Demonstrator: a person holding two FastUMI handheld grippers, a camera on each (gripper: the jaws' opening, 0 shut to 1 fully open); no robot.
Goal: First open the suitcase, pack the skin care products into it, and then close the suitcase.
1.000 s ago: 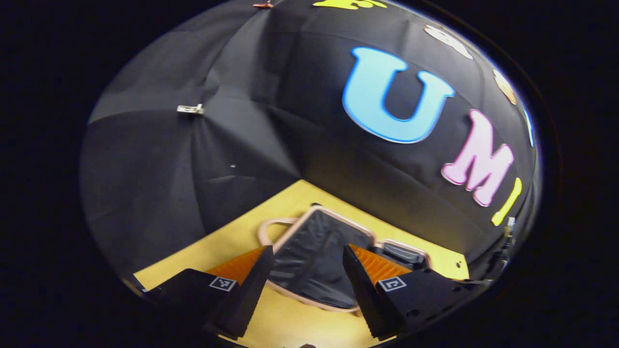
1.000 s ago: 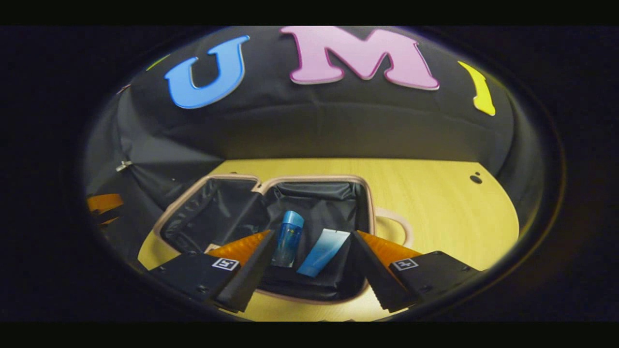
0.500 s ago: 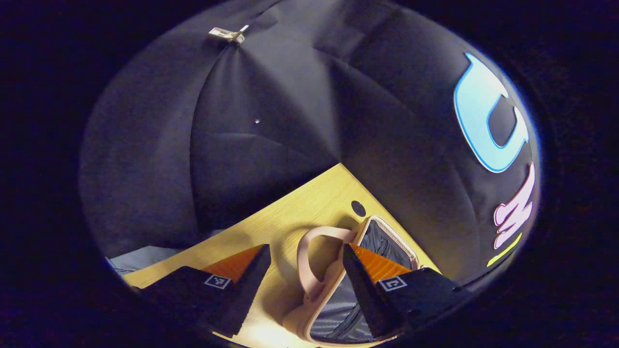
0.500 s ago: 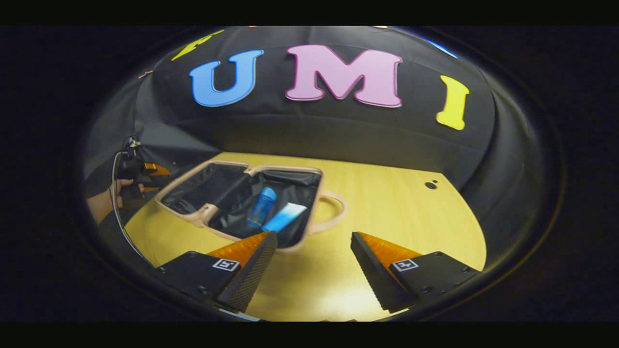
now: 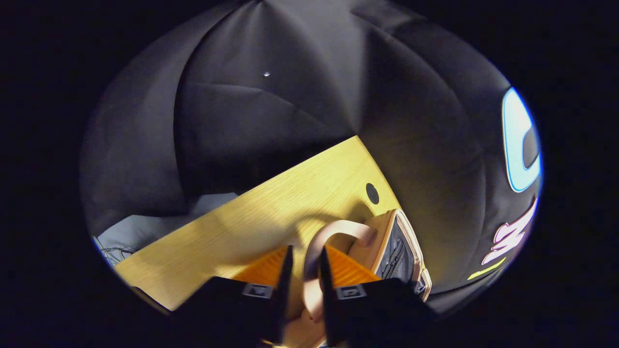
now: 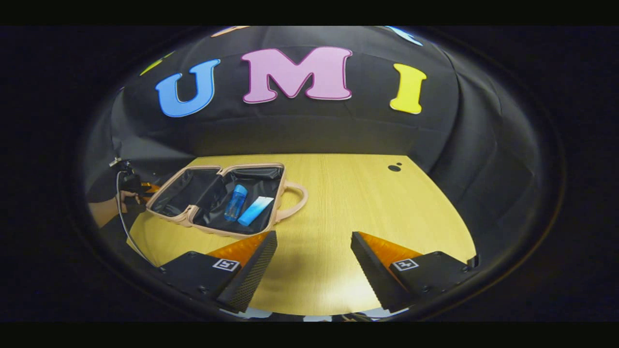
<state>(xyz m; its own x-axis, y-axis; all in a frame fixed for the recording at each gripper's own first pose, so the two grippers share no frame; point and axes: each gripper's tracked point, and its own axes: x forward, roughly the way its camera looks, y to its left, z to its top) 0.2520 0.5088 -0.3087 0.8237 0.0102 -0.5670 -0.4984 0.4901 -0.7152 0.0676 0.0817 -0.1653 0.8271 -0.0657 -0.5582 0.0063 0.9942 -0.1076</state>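
– Where are we?

– Packing looks done: bottle (image 6: pixel 235 203) and tube (image 6: pixel 255 211) lie in the open suitcase (image 6: pixel 193 220) at ten o'clock on the worktop (image 6: pixel 367 203). My left tongs (image 5: pixel 303 280) are clamped on the lid's handle (image 5: pixel 333 231); right tongs (image 6: pixel 313 270) are apart, holding nothing.

– Next?

– Swing the lid over. The right gripper view shows the contents; the left shows the grip.
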